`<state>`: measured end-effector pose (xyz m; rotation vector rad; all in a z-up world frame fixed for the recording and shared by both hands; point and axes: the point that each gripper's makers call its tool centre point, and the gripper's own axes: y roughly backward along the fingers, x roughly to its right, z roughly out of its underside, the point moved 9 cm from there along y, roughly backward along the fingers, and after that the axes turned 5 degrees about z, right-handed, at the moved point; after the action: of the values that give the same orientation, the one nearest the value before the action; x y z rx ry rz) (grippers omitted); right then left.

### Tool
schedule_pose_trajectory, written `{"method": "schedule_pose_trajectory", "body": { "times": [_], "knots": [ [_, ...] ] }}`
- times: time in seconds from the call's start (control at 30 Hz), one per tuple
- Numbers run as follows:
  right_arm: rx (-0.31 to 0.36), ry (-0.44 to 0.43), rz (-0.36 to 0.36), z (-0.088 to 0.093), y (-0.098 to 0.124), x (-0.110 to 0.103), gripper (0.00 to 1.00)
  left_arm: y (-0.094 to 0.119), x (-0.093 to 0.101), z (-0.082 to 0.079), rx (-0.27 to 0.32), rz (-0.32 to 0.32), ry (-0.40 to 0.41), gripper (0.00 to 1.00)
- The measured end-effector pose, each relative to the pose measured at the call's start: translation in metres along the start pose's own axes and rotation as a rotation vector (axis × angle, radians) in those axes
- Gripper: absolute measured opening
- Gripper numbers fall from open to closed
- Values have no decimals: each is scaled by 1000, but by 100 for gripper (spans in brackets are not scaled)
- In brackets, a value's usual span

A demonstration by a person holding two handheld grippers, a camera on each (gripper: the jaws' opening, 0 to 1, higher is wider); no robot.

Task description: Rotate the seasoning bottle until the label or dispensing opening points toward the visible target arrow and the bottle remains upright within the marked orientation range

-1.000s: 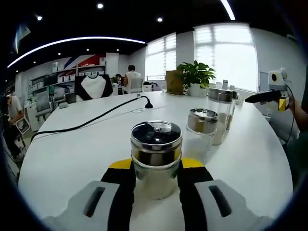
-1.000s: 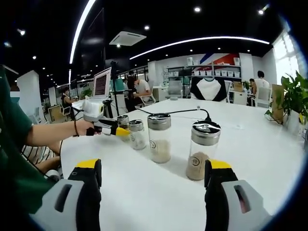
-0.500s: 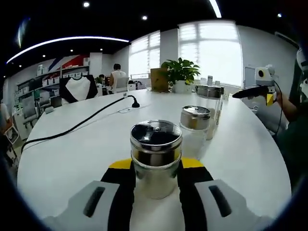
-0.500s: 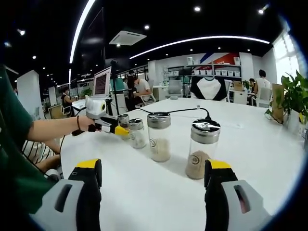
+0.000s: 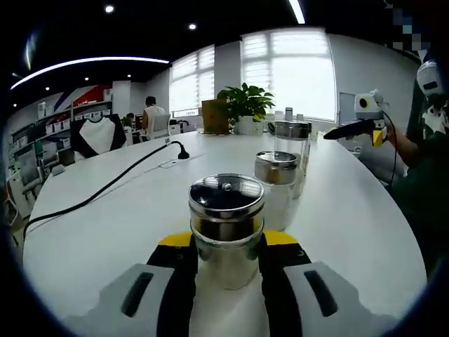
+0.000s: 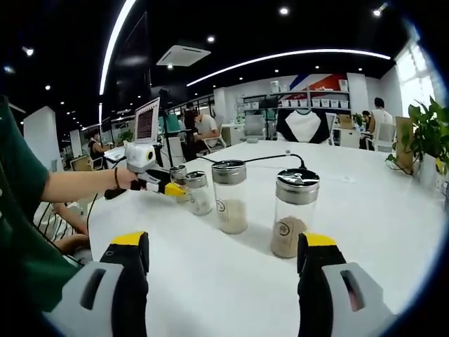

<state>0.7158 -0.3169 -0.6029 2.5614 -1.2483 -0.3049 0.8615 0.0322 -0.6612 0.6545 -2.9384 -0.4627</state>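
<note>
Fingers (image 5: pixel 172 270) around unlabelled seasoning bottle (image 5: pixel 226 232)

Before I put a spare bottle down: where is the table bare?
Bare tabletop lies between the right gripper fingers, in front of the bottle row. Another bare patch runs between the black cable and the held bottle. It is crowded along the row, near the left gripper.

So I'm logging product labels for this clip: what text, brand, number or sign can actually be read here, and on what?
No text can be read.
Round emblem on the nearest glass bottle: too small to read.
Round emblem on the middle bottle: too small to read.
Laptop screen behind the left gripper: rows of content, blurred.
Bottle between the left gripper's jaws: no label faces the camera.
</note>
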Motion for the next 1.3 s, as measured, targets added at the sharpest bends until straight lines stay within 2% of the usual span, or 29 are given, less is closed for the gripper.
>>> {"method": "schedule_pose_trajectory", "body": {
  "times": [0.4,0.63,1.07,1.13,1.2,1.3],
  "knots": [
    [-3,2,-3,1,0,0,89,-2,-4,-2,-34,82,-29,36],
    [-2,4,4,-1,2,1,89,-2,-5,-3,-47,100,-35,36],
    [4,3,13,-5,5,2,88,-1,-6,-2,-51,85,-30,36],
    [3,1,13,-4,6,3,88,0,-7,-1,-69,80,-42,36],
    [-2,-1,15,-4,5,3,87,1,-7,4,-103,61,-56,40],
    [-1,2,13,-5,5,3,87,4,-7,7,-83,35,-32,51]
  ]
}}
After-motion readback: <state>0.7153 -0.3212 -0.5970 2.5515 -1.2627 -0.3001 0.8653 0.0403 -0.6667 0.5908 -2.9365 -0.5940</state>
